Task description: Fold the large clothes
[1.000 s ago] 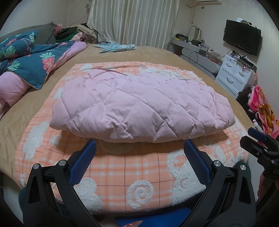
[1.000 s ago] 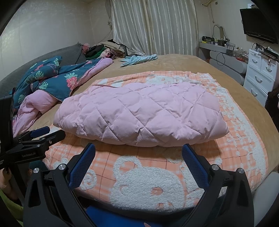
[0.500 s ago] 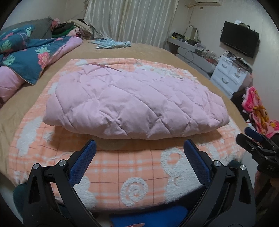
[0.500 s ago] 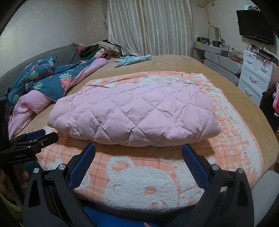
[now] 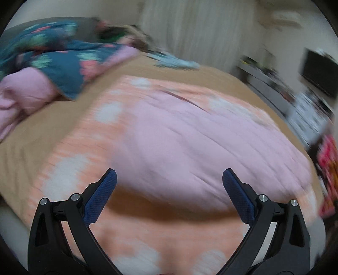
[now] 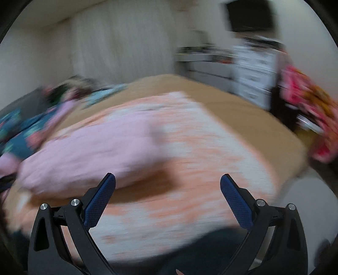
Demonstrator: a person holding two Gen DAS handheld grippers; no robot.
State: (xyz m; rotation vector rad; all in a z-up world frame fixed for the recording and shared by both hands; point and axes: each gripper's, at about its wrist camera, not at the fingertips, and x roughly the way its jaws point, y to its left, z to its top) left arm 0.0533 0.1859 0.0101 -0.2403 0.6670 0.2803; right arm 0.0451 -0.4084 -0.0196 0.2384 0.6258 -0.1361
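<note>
Both views are smeared by motion. A folded pink quilted garment point(image 5: 200, 148) lies on an orange and white plaid blanket point(image 5: 69, 160) spread over the bed. My left gripper point(image 5: 169, 179) hangs open just before the garment's near edge, nothing between its blue pads. In the right wrist view the garment point(image 6: 90, 152) sits left of centre. My right gripper point(image 6: 168, 184) is open over the blanket point(image 6: 200, 152), to the right of the garment's near end, holding nothing.
A teal floral quilt with pink lining point(image 5: 59, 63) is heaped at the bed's left. A light blue cloth point(image 5: 175, 61) lies at the far end. White drawers point(image 6: 255, 69), a wall television point(image 6: 249, 14) and bright pink clothes point(image 6: 308, 110) stand to the right.
Both grippers have swung sharply, blurring the views. The left one has moved closer to the garment's near edge; the right one has turned rightward, so the garment slid left in its view.
</note>
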